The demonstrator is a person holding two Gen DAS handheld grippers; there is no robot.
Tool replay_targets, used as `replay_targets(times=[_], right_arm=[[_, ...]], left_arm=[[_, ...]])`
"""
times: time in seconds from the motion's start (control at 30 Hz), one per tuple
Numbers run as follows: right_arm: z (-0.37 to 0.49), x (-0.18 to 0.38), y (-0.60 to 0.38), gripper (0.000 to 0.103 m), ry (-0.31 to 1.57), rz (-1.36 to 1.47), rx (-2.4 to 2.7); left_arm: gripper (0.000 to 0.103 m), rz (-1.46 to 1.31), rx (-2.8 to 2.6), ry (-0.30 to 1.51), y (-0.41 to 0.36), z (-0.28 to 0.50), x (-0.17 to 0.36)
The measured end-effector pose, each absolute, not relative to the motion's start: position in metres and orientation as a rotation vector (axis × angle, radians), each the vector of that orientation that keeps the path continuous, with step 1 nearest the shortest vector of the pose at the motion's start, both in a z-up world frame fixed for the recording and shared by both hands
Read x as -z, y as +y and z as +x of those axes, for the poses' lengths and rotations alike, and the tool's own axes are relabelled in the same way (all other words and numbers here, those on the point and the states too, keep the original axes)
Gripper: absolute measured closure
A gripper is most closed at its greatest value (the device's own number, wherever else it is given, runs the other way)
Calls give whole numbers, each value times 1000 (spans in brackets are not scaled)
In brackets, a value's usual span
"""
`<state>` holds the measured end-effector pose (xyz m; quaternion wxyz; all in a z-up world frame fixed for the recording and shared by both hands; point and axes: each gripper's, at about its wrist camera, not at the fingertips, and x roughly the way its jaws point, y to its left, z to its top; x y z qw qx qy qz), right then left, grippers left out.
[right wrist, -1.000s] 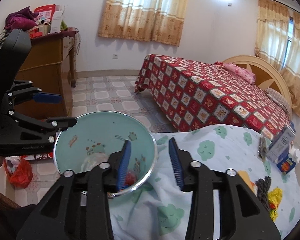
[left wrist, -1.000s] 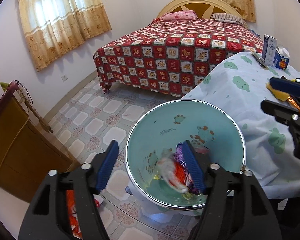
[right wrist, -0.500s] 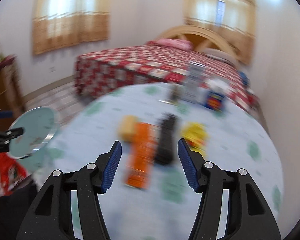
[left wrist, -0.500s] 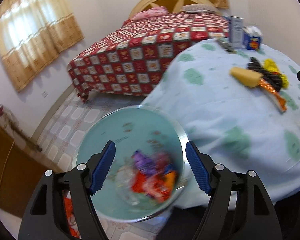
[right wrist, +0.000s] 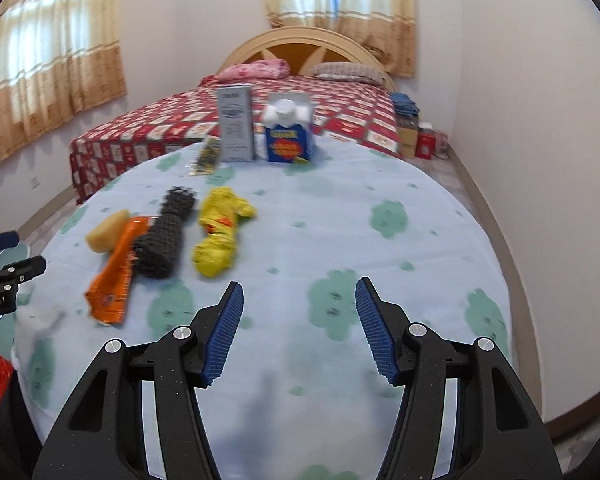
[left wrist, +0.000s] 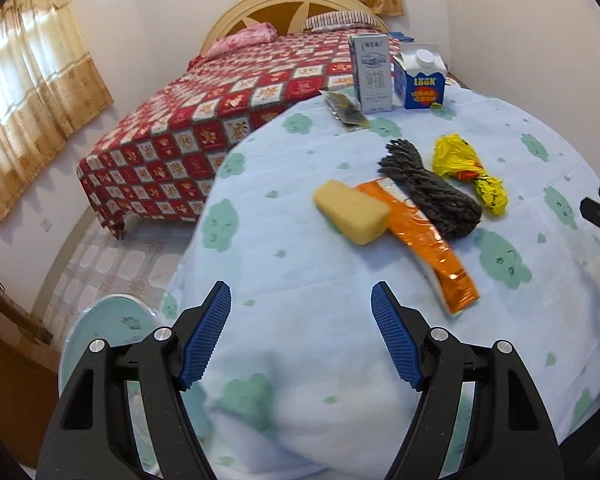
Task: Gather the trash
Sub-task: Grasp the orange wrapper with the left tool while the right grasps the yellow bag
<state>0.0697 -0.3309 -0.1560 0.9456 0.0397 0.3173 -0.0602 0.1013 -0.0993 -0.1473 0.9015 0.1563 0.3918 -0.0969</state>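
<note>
I had swung both empty, open grippers, left gripper [left wrist: 300, 336] and right gripper [right wrist: 299, 330], from the bin [left wrist: 100, 332] to the table's [left wrist: 340, 280] trash; sponge [left wrist: 350, 211] at one o'clock.

Bedroom behind a round table

A bed [right wrist: 236, 128] with a red patchwork quilt [left wrist: 204, 120] and a pink pillow [right wrist: 256, 70] stood under tan curtains [right wrist: 52, 60]; a pale blue cloth [right wrist: 340, 216] with green patches covered the table.
</note>
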Motion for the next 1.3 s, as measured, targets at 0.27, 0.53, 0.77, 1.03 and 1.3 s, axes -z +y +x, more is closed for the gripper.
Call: replay_targets(times=[0.27, 0.53, 0.77, 1.03, 1.3], right_arm=[[54, 165, -352, 45, 646, 123, 159], [45, 162, -360, 44, 627, 156, 155], [66, 152, -345, 44, 623, 148, 124], [135, 150, -321, 52, 728, 158, 64], [181, 177, -311, 77, 885, 247, -22]], left_arm=[[31, 351, 268, 814, -151, 95, 157], [98, 358, 357, 914, -173, 108, 185], [99, 357, 380, 831, -145, 93, 149], [99, 339, 260, 722, -85, 92, 113], [99, 259, 229, 760, -44, 108, 114]])
